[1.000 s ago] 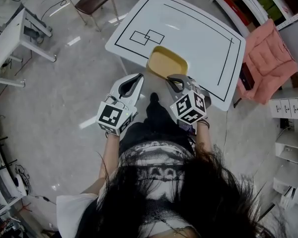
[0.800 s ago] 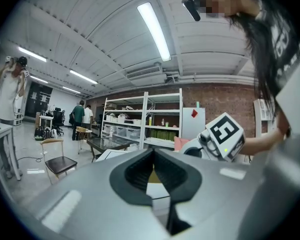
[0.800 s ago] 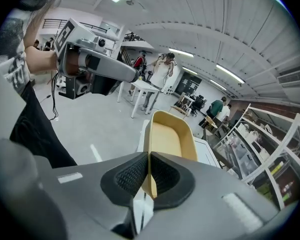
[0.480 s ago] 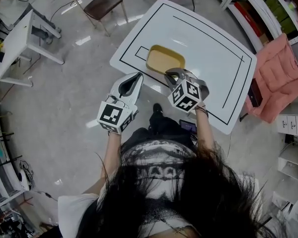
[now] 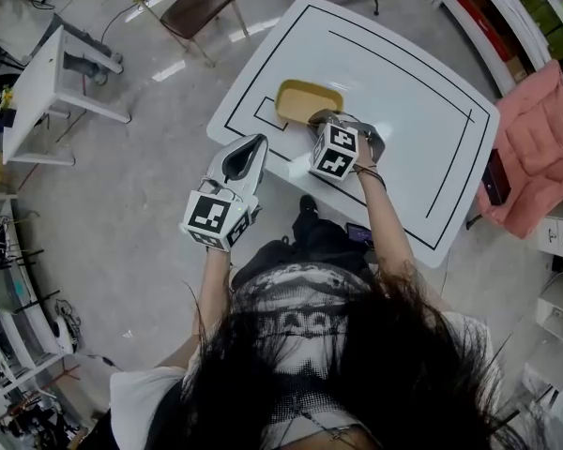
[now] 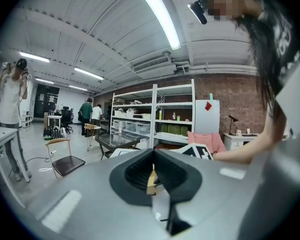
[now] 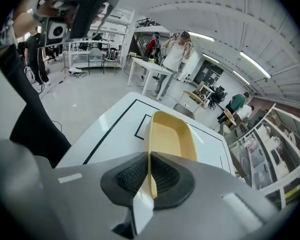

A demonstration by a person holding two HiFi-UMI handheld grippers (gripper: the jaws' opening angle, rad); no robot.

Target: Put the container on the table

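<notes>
A shallow yellow container (image 5: 305, 99) is over the near left part of the white table (image 5: 394, 82), covering part of a small taped rectangle. My right gripper (image 5: 320, 119) is shut on the container's near rim. In the right gripper view the rim runs between the pads and the container (image 7: 172, 134) stretches out ahead over the table (image 7: 105, 129). Whether its base touches the table I cannot tell. My left gripper (image 5: 251, 146) hangs just off the table's near edge, shut with nothing held; its jaws (image 6: 153, 169) meet in the left gripper view.
Black tape lines mark a large frame on the table. A brown chair (image 5: 192, 3) stands beyond its far left corner and a small white desk (image 5: 47, 82) at the left. A pink cushion (image 5: 544, 129) and shelving are on the right. People stand in the background.
My right gripper has carried the yellow container forward, away from the person and farther over the table. The left gripper has stayed about where it was.
</notes>
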